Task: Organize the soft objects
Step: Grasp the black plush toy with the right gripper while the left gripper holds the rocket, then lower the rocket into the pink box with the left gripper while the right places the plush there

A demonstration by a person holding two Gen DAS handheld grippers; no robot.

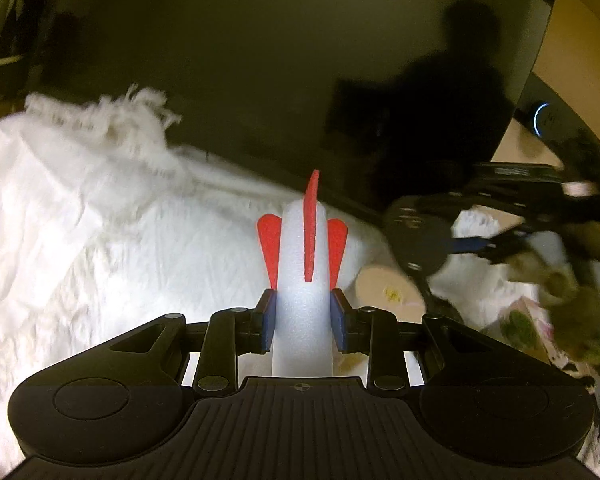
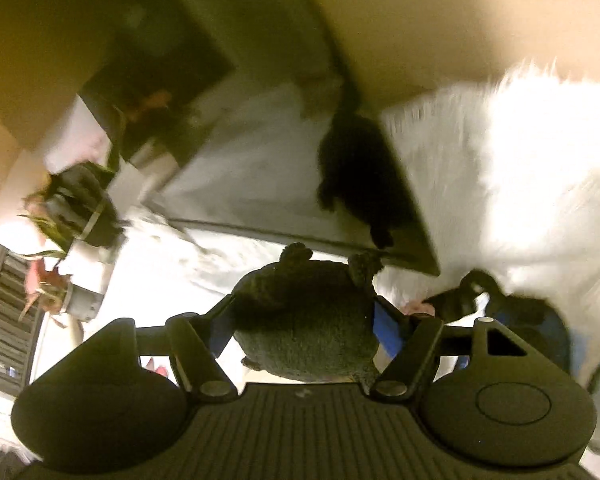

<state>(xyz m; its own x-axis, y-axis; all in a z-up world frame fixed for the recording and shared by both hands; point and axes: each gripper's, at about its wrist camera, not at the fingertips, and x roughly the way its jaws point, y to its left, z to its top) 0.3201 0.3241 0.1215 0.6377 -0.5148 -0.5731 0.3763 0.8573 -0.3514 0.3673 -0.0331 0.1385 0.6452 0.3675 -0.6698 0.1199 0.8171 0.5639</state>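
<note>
White furry throw (image 1: 80, 216) covers the surface under a big dark screen (image 1: 280, 60), tan wall behind. Left wrist view: left hand-held gripper (image 1: 303, 314) clamped on a foam rocket (image 1: 303, 264), blue pads (image 1: 269, 320) pressing its white tube from both sides; three red fins stand at the far end, tube pointing away from the camera and carried clear above the throw. Foam looks closed-cell, light, slightly pebbled; it should dent under the pads and spring back. Off to the right, blurred, the other gripper with something olive-brown and fuzzy. Right wrist view: right hand-held gripper (image 2: 304, 328) has a dark plush toy (image 2: 304, 320) between its jaws, which stand fairly wide; the round nubbly body fills the gap and meets the blue pad (image 2: 386, 330) on the right side, so I read it as held, though loosely. Two small stubs stick out at the far edge, ears or paws, can't tell. Potted plants (image 2: 72, 216) at left, heavy blur. Judgement: mid-carry, both soft items lifted, none placed yet. Next move needs a drop spot for each, which I cannot see here, and a lowering before release.
</note>
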